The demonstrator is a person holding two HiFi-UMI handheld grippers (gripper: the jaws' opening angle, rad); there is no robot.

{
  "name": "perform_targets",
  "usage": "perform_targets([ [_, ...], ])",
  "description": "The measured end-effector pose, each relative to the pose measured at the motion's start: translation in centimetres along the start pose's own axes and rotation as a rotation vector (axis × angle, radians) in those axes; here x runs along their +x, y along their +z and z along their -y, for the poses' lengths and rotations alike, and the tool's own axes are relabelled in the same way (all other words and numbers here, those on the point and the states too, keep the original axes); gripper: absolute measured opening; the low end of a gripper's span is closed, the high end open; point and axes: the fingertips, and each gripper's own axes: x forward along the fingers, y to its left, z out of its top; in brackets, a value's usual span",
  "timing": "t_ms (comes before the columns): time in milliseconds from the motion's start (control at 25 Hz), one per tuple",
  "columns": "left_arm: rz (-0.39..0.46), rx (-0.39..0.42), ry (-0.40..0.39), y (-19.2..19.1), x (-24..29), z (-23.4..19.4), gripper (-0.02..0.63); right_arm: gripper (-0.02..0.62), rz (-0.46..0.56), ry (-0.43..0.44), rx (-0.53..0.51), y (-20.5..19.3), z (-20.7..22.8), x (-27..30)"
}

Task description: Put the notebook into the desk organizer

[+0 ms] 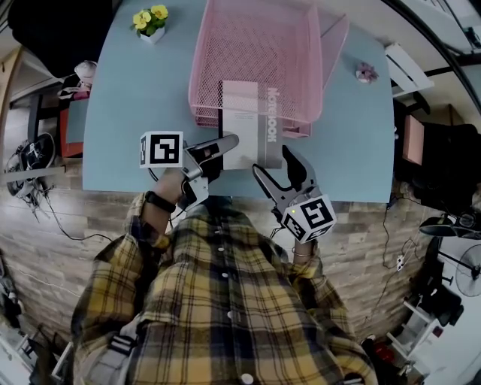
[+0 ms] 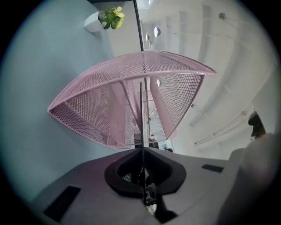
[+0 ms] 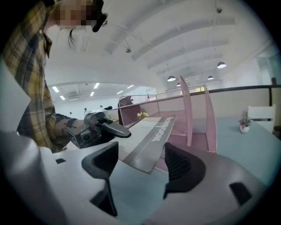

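Note:
A grey and white notebook [image 1: 248, 124] lies flat with its far half inside the lower tier of the pink mesh desk organizer [image 1: 203, 68]. Its near half sticks out over the blue table [image 1: 120, 113]. My left gripper [image 1: 231, 140] is shut on the notebook's left edge; in the left gripper view the notebook [image 2: 141, 110] shows edge-on as a thin dark line running into the organizer [image 2: 101, 105]. My right gripper [image 1: 270, 161] stands open just short of the notebook's near right corner [image 3: 153, 136], with nothing between its pads. The right gripper view also shows the left gripper [image 3: 105, 127] on the notebook.
A white pot of yellow flowers [image 1: 150, 21] stands at the table's far left. A small pink flower ornament [image 1: 367, 72] sits at the right. The table's front edge runs just beneath both grippers, with the person's plaid shirt close behind.

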Motion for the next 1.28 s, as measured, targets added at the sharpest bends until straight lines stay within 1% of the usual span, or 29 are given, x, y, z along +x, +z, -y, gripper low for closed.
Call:
perform_targets([
  [160, -0.024, 0.008, 0.007, 0.3, 0.1, -0.1, 0.003, 0.336, -0.025, -0.002, -0.134, -0.3, -0.6, -0.2],
  [240, -0.030, -0.019, -0.026, 0.3, 0.4, 0.3, 0.003, 0.347, -0.048, -0.017, -0.204, -0.6, -0.8, -0.2],
  [320, -0.033, -0.048, -0.054, 0.4, 0.6, 0.6, 0.004, 0.348, -0.068, -0.036, -0.251, -0.9, -0.7, 0.1],
  [520, -0.043, -0.082, -0.069, 0.6, 0.5, 0.4, 0.005, 0.348, -0.070, -0.059, -0.258, -1.0, -0.4, 0.5],
  [600, -0.045, -0.084, -0.069, 0.7, 0.5, 0.4, 0.005, 0.348, -0.070, -0.063, -0.261, -1.0, -0.4, 0.5],
  [720, -0.041, -0.074, -0.062, 0.9, 0.5, 0.4, 0.010, 0.348, -0.075, -0.072, -0.237, -1.2, -0.4, 0.5],
  [800, -0.038, -0.060, -0.056, 1.0, 0.5, 0.3, 0.039, 0.348, -0.052, -0.078, -0.222, -0.8, -0.4, 0.8],
  [920, -0.030, -0.036, -0.058, 1.0, 0.2, 0.5, 0.125, 0.348, -0.049, -0.091, -0.198, -0.7, -0.3, 1.0],
  [1040, -0.016, 0.004, -0.061, 0.8, -0.3, 1.0, 0.185, 0.348, -0.048, -0.097, -0.185, -0.6, -0.3, 1.2],
  [1120, -0.007, 0.051, -0.031, 0.7, -0.8, 1.0, 0.199, 0.348, -0.042, -0.102, -0.180, -0.5, -0.1, 1.3],
  [1200, 0.004, 0.130, 0.030, 0.8, -1.5, 0.6, 0.204, 0.348, -0.036, -0.107, -0.175, -0.3, 0.0, 1.4],
  [1280, 0.024, 0.193, 0.057, 0.9, -1.9, 0.8, 0.206, 0.348, -0.035, -0.111, -0.174, -0.2, 0.2, 1.4],
])
